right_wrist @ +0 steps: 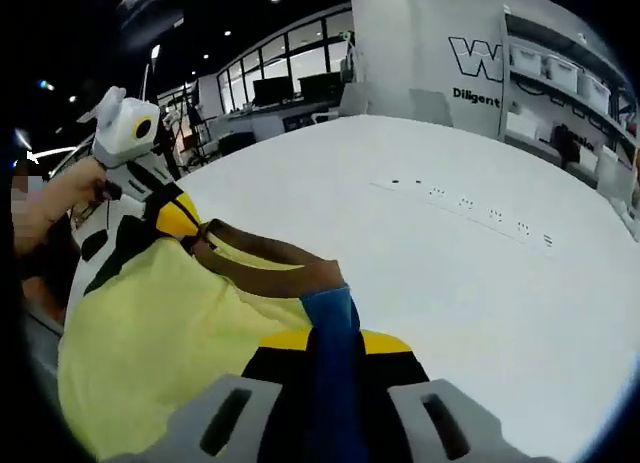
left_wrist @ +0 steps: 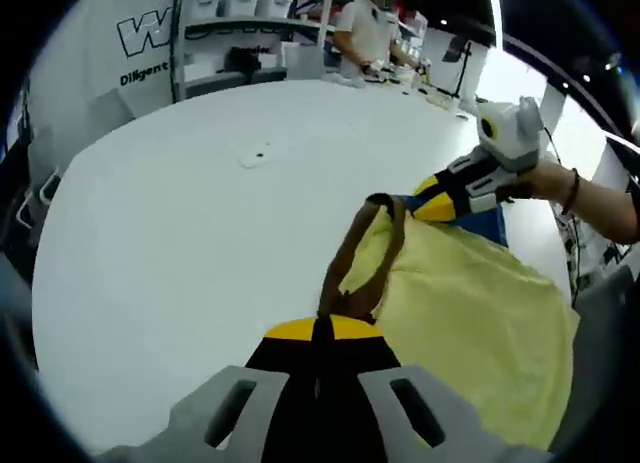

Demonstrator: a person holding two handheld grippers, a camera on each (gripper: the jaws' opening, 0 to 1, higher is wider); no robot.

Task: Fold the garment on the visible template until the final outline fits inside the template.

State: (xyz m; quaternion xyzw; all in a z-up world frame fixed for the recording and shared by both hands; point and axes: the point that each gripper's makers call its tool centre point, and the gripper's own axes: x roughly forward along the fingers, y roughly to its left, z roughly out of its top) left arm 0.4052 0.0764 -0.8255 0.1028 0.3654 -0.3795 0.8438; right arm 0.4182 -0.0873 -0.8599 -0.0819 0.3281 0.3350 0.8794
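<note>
Garment (left_wrist: 470, 303) was a pale yellow piece with a brown collar band (left_wrist: 362, 258) and a blue sleeve edge (right_wrist: 335, 363), held stretched above the white surface (left_wrist: 200, 243) between my two grippers. Left gripper (left_wrist: 318, 335) was closed on the brown band, cloth running away from its jaws to the right. Right gripper (right_wrist: 325, 343) was clamped on the blue edge, yellow cloth spreading to its left. Each gripper showed in the other's view at the far end of the collar. A person stood by shelves (left_wrist: 240, 33) past the surface's far edge.
</note>
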